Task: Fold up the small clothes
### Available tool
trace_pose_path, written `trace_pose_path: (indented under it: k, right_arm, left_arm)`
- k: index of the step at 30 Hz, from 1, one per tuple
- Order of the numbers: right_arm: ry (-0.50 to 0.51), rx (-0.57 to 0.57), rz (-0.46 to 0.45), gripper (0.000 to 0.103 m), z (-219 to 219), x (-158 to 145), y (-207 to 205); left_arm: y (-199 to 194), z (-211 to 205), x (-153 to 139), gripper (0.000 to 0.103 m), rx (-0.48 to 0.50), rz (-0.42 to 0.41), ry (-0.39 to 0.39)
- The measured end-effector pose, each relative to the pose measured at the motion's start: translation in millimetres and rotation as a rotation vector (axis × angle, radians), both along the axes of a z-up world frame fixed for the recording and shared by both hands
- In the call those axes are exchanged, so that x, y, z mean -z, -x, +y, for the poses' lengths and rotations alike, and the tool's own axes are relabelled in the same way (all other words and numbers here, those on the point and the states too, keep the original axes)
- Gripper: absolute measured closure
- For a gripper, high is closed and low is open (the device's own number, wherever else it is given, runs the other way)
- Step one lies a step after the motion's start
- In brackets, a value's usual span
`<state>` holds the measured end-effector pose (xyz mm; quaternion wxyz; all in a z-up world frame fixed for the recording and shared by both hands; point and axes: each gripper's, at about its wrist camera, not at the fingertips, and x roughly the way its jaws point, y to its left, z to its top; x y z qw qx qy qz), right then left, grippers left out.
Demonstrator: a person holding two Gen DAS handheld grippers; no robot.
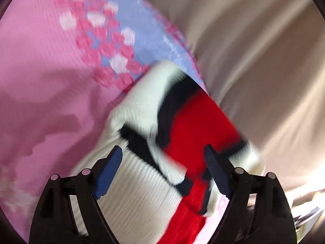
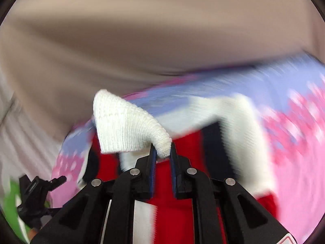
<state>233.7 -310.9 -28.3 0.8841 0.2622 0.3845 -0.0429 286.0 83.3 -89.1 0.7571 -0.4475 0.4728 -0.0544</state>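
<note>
A small knitted sweater point(image 1: 142, 183) in white, red and dark navy lies on a pink and lilac floral cloth point(image 1: 40, 81). My left gripper point(image 1: 162, 158) is open just above the sweater, with its fingers spread over the white and red parts and nothing held. My right gripper point(image 2: 163, 152) is shut on a white knitted corner of the sweater point(image 2: 126, 126) and holds it lifted above the red part point(image 2: 172, 213). Both views are blurred by motion.
Beige fabric point(image 1: 254, 61) lies beyond the pink cloth point(image 2: 294, 162) and also shows in the right wrist view point(image 2: 121, 30). A black device point(image 2: 34, 193) and something green point(image 2: 10, 203) sit at the lower left of the right wrist view.
</note>
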Motion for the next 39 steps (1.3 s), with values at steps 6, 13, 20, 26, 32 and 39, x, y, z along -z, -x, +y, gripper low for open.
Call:
trace_pose_path:
  k: [6, 13, 20, 26, 32, 39]
  right_arm:
    - [-0.099, 0.041, 0.201, 0.085, -45, 78, 6]
    - [0.083, 0.021, 0.124, 0.046, -24, 59, -4]
    - [-0.017, -0.011, -0.150, 0.097, -45, -4, -1]
    - [-0.043, -0.028, 0.076, 0.097, -55, 64, -25]
    - [0.039, -0.030, 0.071, 0.097, -52, 66, -24]
    - [0.046, -0.006, 0.026, 0.064, -45, 27, 61]
  left_arm:
    - [-27, -23, 17, 0.036, -0.036, 0.070, -0.173]
    - [-21, -31, 13, 0.072, -0.029, 0.099, -0.281]
    - [-18, -18, -8, 0.090, -0.096, 0.006, -0.395]
    - [-18, -15, 7, 0.090, -0.110, 0.032, -0.412]
    - [-23, -17, 15, 0.088, -0.073, 0.042, -0.462]
    - [17, -8, -13, 0.053, 0.085, -0.033, -0.446]
